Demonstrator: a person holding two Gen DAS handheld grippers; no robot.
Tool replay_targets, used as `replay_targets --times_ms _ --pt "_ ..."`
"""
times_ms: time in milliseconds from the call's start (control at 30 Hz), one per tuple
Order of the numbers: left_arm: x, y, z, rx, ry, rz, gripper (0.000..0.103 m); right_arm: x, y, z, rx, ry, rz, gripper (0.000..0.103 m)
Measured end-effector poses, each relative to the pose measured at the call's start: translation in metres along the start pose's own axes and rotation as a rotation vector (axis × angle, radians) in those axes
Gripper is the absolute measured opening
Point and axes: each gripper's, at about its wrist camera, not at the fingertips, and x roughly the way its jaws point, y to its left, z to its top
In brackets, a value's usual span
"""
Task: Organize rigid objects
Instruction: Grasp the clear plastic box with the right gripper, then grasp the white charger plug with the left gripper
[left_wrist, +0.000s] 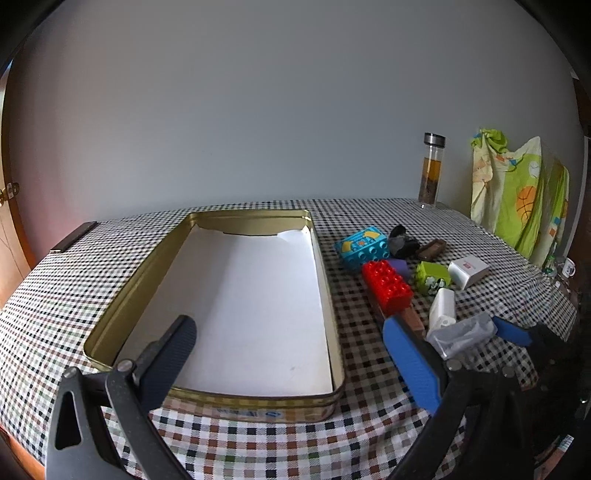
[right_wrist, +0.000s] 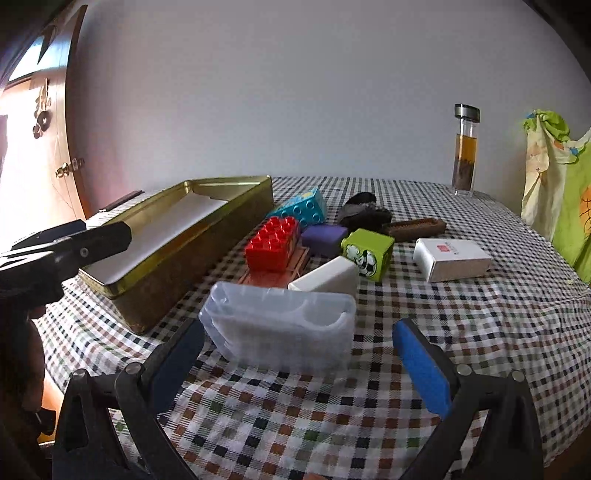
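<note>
A gold tin (left_wrist: 207, 397) lined with white paper lies on the checkered table; it also shows in the right wrist view (right_wrist: 192, 251). My left gripper (left_wrist: 291, 354) is open over the tin's near end, empty. Beside the tin lie a red brick (left_wrist: 386, 286) (right_wrist: 273, 243), a teal brick (left_wrist: 362, 247) (right_wrist: 303, 208), a green block (left_wrist: 432, 277) (right_wrist: 367, 253), a purple block (right_wrist: 323, 236), a white block (right_wrist: 327, 277), a white box (left_wrist: 469, 271) (right_wrist: 452, 258) and a clear plastic case (left_wrist: 461, 334) (right_wrist: 280, 328). My right gripper (right_wrist: 299, 350) is open around the clear case, not touching it.
A glass bottle (left_wrist: 431, 170) (right_wrist: 465, 147) stands at the table's back. A dark lump (right_wrist: 364, 214) and a brown brush (right_wrist: 413, 227) lie behind the blocks. A green patterned cloth (left_wrist: 517, 192) hangs at the right. A wooden door (right_wrist: 40, 155) is at the left.
</note>
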Motion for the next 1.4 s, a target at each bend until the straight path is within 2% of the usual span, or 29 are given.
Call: replay_targets --times_ms 300,500,567,600,833,967,1167,1333,1400 --pt "0.002 -0.008 -0.002 0.011 0.007 0.002 0.103 0.005 0.003 -0.001 0.041 0.016 0.047 0.103" --pt "0.004 -0.012 -0.003 0.026 0.011 0.0 0.103 0.009 0.02 0.0 -0.006 0.015 -0.014 0.103" --pt "0.004 -0.013 -0.002 0.026 0.011 -0.004 0.103 0.009 0.017 0.001 0.008 0.004 -0.014 0.098" --pt "0.004 -0.013 -0.002 0.024 0.01 -0.008 0.103 0.009 0.015 0.001 0.019 0.001 -0.017 0.084" --pt "0.008 -0.03 0.004 0.045 0.008 -0.051 0.103 -0.004 0.001 0.001 0.075 -0.051 0.015 0.084" --pt "0.012 -0.047 0.006 0.064 0.011 -0.074 0.102 -0.019 -0.017 0.004 0.121 -0.109 -0.048 0.084" --pt "0.022 -0.073 0.008 0.111 0.023 -0.094 0.101 -0.027 -0.053 0.0 0.201 -0.118 -0.113 0.084" --pt "0.034 -0.093 0.01 0.135 0.047 -0.124 0.095 -0.034 -0.075 -0.005 0.256 -0.127 -0.159 0.084" --pt "0.039 -0.099 0.011 0.142 0.06 -0.136 0.088 -0.036 -0.081 -0.005 0.27 -0.127 -0.173 0.084"
